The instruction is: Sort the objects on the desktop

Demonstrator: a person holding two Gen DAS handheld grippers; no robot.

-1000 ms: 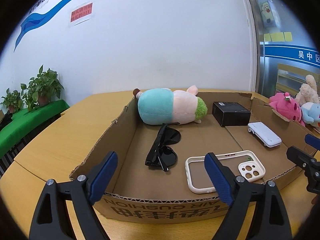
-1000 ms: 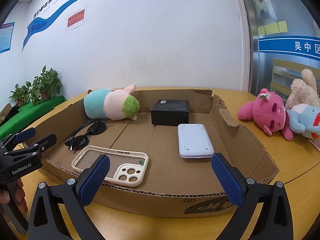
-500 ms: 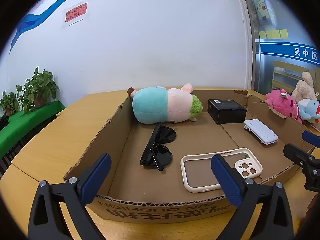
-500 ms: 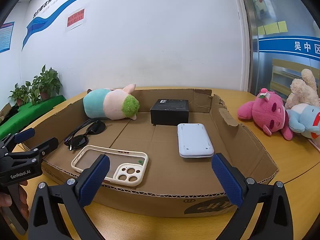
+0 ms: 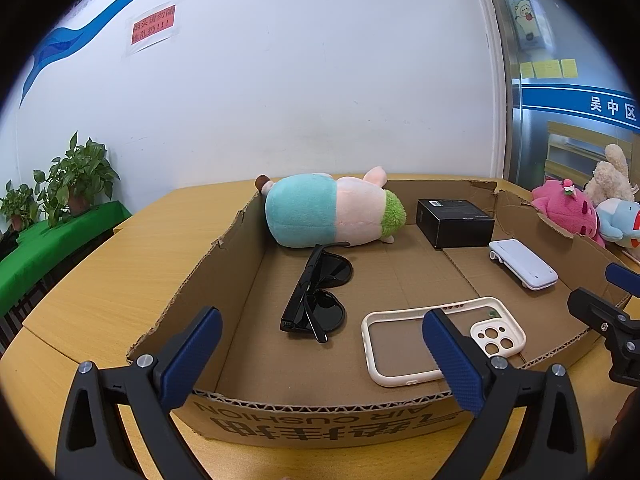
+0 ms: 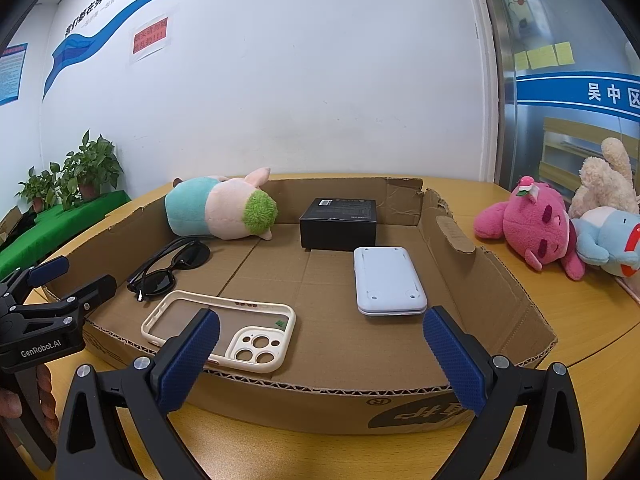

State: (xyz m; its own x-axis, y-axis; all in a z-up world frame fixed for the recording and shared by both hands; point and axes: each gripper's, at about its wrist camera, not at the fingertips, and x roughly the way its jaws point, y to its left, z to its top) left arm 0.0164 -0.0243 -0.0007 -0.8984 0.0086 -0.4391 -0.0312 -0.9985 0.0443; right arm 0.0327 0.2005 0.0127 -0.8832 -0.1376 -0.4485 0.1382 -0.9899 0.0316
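Widened since earlier: left gripper (image 5: 320, 354), now released, empty. Right gripper (image 6: 320, 350): released, empty. Box (image 6: 496, 280) contents: plush (image 6: 220, 208), sunglasses (image 6: 168, 268), case (image 6: 220, 330).

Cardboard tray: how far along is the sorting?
Looks done: sunglasses, phone case, black box, white device and one plush toy lie inside the cardboard tray. In hand: nothing; left gripper and right gripper are open. Possibly left: plush toys outside on the table.
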